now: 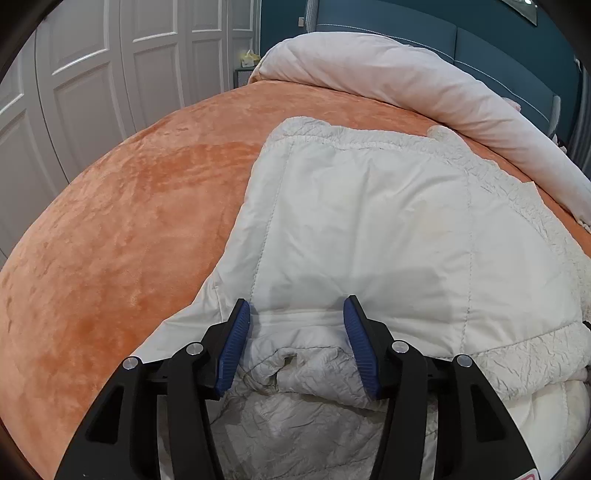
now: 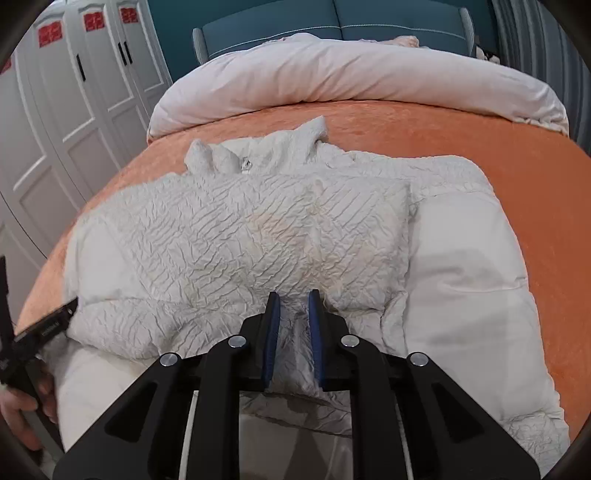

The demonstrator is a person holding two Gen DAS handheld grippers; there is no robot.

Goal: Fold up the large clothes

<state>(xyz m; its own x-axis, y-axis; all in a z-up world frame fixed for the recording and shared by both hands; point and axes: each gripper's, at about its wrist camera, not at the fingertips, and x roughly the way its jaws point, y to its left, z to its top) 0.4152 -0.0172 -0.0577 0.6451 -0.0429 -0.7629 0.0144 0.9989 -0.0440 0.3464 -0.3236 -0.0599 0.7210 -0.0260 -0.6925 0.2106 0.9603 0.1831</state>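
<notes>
A large white padded jacket [image 1: 369, 221] lies spread on the orange bedspread [image 1: 129, 221]. In the left wrist view its smooth quilted side faces up, with crinkled trim at the edges. My left gripper [image 1: 297, 306] hovers over the jacket's near edge, its blue pads wide apart and pressing on nothing. In the right wrist view the jacket [image 2: 240, 236] shows a crinkled textured panel and a fluffy collar at the far end. My right gripper [image 2: 293, 299] has its pads close together, pinching a ridge of crinkled fabric at the near hem.
A rolled pale duvet [image 2: 351, 74] lies across the head of the bed, in front of a blue headboard [image 2: 332, 22]. White wardrobe doors [image 2: 55, 110] stand to the left. A person's hand [image 2: 18, 413] holds the other gripper's body at the left edge.
</notes>
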